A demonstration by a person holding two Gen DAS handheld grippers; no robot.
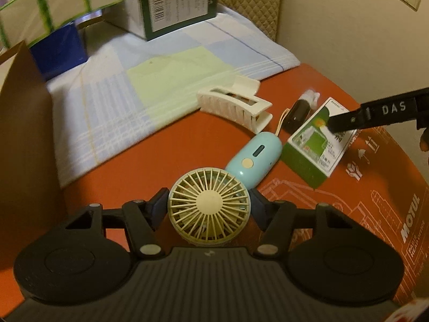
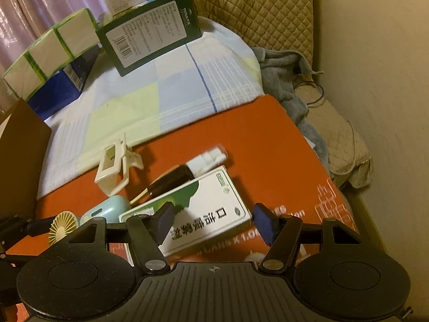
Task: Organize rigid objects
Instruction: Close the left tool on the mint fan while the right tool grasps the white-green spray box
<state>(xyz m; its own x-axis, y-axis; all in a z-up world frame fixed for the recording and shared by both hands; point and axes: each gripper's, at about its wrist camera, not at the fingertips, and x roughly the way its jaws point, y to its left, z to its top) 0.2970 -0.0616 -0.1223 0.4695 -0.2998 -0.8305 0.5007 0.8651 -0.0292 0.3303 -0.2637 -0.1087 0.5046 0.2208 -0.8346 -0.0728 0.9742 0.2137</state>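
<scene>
Your left hand-held gripper [image 1: 209, 207] sits low over the orange cardboard sheet [image 1: 150, 161], its blue pads on either side of the round cream head of the small fan [image 1: 209, 209]. The pads look to be touching the fan's rim, so read it as clamped on the fan. The fan's pale blue handle [image 1: 254, 155] runs away to the far right.

Your right hand-held gripper [image 2: 214, 221] hovers over the green-and-white box [image 2: 203, 214], which lies flat on the cardboard to the right of the fan. Its jaws stand apart; the left pad overlaps the box's near left part in view, the right pad is clear of the box's right edge. Whether the left pad touches, you cannot tell.

Just beyond the box lies a dark tube with a white cap [image 2: 187, 173]. A cream hair claw clip [image 1: 236, 104] sits at the far edge of the cardboard, beside the checked cloth [image 1: 161, 64]. Far left on the cloth: a dark green box [image 1: 174, 5], a blue box [image 1: 59, 51], a green-edged pack [image 1: 53, 5].
</scene>
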